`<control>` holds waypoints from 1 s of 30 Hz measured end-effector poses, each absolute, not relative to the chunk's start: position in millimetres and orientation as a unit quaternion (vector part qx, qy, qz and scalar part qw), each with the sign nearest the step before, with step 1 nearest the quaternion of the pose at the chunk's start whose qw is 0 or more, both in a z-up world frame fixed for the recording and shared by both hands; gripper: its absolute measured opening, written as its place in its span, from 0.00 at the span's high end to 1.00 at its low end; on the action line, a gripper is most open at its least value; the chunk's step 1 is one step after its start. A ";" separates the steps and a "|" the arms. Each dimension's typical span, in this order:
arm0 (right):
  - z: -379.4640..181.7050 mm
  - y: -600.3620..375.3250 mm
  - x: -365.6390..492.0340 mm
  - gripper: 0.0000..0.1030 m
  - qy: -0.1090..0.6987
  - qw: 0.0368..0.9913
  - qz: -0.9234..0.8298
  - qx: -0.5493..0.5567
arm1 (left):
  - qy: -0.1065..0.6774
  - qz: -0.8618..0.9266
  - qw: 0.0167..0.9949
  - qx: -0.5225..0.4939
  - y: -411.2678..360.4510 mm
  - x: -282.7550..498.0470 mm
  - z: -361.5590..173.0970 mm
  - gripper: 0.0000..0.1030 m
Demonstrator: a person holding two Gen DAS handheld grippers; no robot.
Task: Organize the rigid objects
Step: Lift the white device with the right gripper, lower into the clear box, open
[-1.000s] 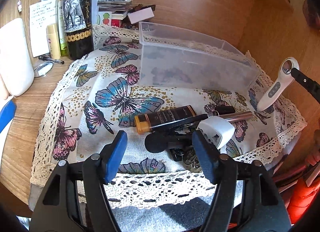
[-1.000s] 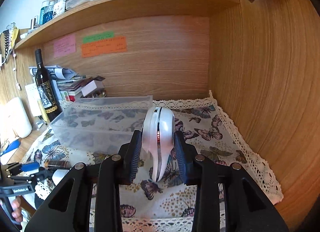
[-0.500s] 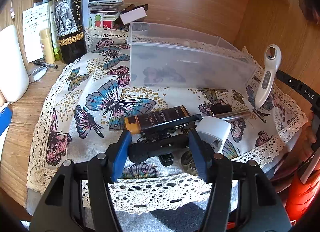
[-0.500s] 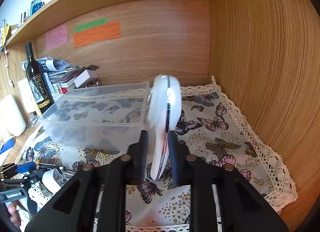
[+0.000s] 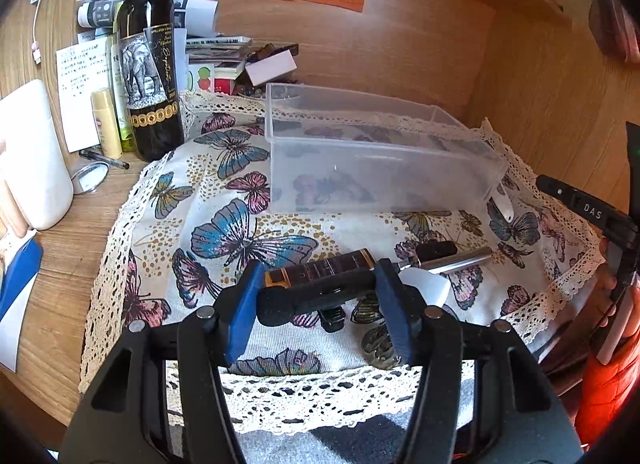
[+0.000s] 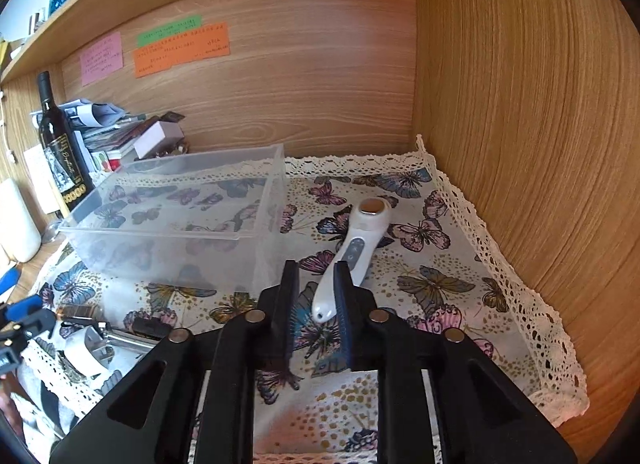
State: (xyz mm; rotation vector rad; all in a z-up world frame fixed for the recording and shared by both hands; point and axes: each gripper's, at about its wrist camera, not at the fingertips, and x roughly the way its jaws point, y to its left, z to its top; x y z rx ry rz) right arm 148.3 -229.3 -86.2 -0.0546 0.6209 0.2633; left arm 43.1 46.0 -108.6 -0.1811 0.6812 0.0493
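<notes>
While the white handheld device (image 6: 354, 252) lay flat on the butterfly cloth (image 6: 432, 284), the right gripper (image 6: 314, 308) stood over its handle end, fingers set narrowly apart; the tail of the handle sat between them, touching the right-hand finger (image 6: 343, 296) only, so the gripper was not clamped on it. Its round head pointed toward 1 o'clock, just beside the clear plastic bin (image 6: 176, 204), which occupied the 10 o'clock region of the right wrist view. In the left wrist view, the left gripper (image 5: 316, 304) was lowered level over the near edge of the cloth, its blue-padded fingers (image 5: 244, 304) spread wide on either side of a black cylindrical tool (image 5: 316, 296); contact could not be determined. A brown tube (image 5: 320, 270) lay directly beyond it at 12 o'clock, a white plug adapter (image 5: 424, 288) at 2 o'clock, and a wine bottle (image 5: 150, 64) stood upright at 10 o'clock.
</notes>
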 end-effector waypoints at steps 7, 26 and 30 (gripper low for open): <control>-91.4 -233.3 209.9 0.50 0.360 0.927 0.102 -0.034 | 0.299 0.018 0.950 -0.084 50.1 44.9 -88.5 0.45; -117.5 -236.6 251.9 0.68 0.418 0.905 0.071 -0.025 | 0.282 0.010 0.956 -0.084 67.7 67.8 -69.6 0.45; -85.7 -241.1 219.4 0.68 0.377 0.922 0.086 -0.011 | 0.276 0.011 0.958 -0.075 68.0 75.3 -60.0 0.45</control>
